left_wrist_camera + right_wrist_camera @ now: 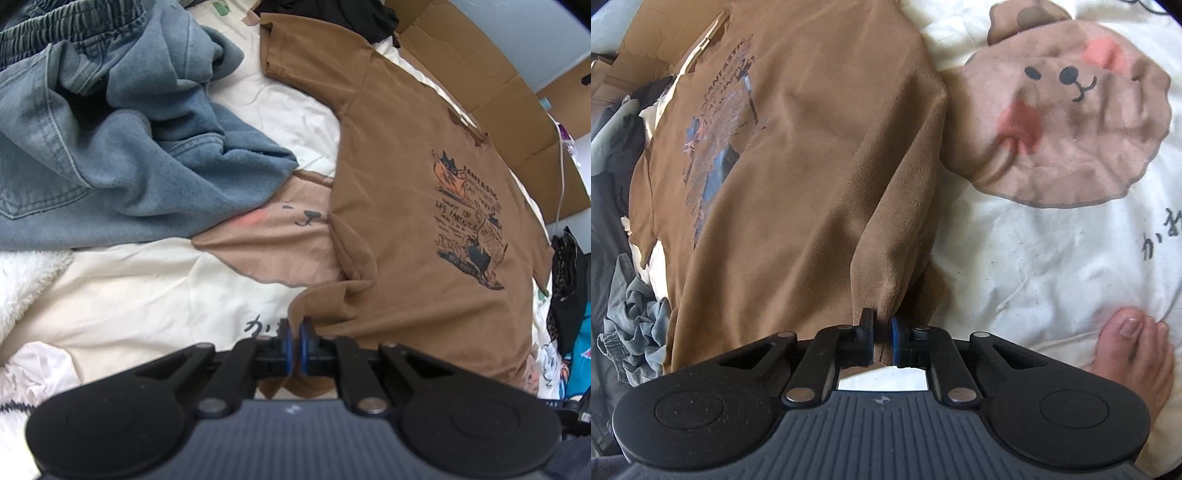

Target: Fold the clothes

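Left wrist view: brown short-sleeved T-shirt with a dark cat print (424, 206) spread print-up across cream bedding with a bear-face pattern (155, 295); print facing up, collar toward the far cardboard.
Left gripper (295, 332): jaws pressed together, pinching a bunched fold at the T-shirt's near hem corner.
Right wrist view: same shirt running away from the lens, a raised ridge of cloth leading straight into the tool.
Right gripper (882, 332): jaws closed on that ridge of brown cloth, thin fabric nipped between the pads.
Progress: early, by the look of it; shirt laid out and gripped at two hem points, no fold made yet, sleeves out flat.
Left to do: bring hem or sides over, then the rest of the heap.
Waiting pile: crumpled blue denim garment with an elastic waistband (110, 122) unfolded, just beside the shirt's sleeve.
Far edge: flattened brown cardboard (491, 92) along the shirt's collar side, dark clothes bunched near it; little spare room there.
Open room: bare bedding over the bear face (1067, 122), clear for swinging cloth across.
Watch: bare foot (1137, 350) on the bedding close beside the right tool; tight on that side.
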The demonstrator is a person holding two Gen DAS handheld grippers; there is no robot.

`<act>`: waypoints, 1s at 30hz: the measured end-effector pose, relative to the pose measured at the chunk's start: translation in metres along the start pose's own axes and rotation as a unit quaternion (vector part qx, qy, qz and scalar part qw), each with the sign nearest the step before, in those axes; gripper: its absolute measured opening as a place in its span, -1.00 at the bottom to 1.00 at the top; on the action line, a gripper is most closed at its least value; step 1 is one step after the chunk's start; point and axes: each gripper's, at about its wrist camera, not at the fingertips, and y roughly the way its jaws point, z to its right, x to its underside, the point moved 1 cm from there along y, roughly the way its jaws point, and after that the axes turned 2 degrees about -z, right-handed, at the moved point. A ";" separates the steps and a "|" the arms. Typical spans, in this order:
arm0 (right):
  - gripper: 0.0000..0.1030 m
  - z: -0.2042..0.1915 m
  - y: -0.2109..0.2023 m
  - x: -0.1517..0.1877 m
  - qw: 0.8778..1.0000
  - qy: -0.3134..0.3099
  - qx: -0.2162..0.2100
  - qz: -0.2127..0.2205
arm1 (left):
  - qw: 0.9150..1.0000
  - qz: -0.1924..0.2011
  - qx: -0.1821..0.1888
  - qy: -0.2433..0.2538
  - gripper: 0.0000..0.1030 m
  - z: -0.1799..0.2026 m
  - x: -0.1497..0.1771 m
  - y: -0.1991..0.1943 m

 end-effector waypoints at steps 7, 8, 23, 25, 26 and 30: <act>-0.92 -0.001 -0.044 -0.009 0.997 -0.055 0.059 -0.009 | 1.000 0.010 0.012 -0.012 -0.90 -0.004 0.001 0.002; -0.92 0.000 -0.050 -0.012 0.996 -0.062 0.071 -0.010 | 1.000 0.011 0.014 -0.014 -0.90 -0.004 0.002 0.002; -0.92 -0.015 -0.100 -0.048 0.983 -0.139 0.117 0.004 | 0.997 0.011 0.064 -0.038 -0.90 -0.007 0.009 -0.003; -0.92 -0.016 -0.098 -0.058 0.981 -0.147 0.127 0.007 | 0.997 0.000 0.074 -0.039 -0.90 -0.006 0.007 0.003; -0.92 -0.017 -0.097 -0.063 0.979 -0.153 0.132 0.008 | 0.996 -0.008 0.078 -0.039 -0.90 -0.006 0.006 0.007; -0.92 -0.015 -0.083 -0.079 0.972 -0.179 0.151 -0.008 | 0.996 -0.038 0.078 -0.036 -0.85 -0.008 0.006 0.027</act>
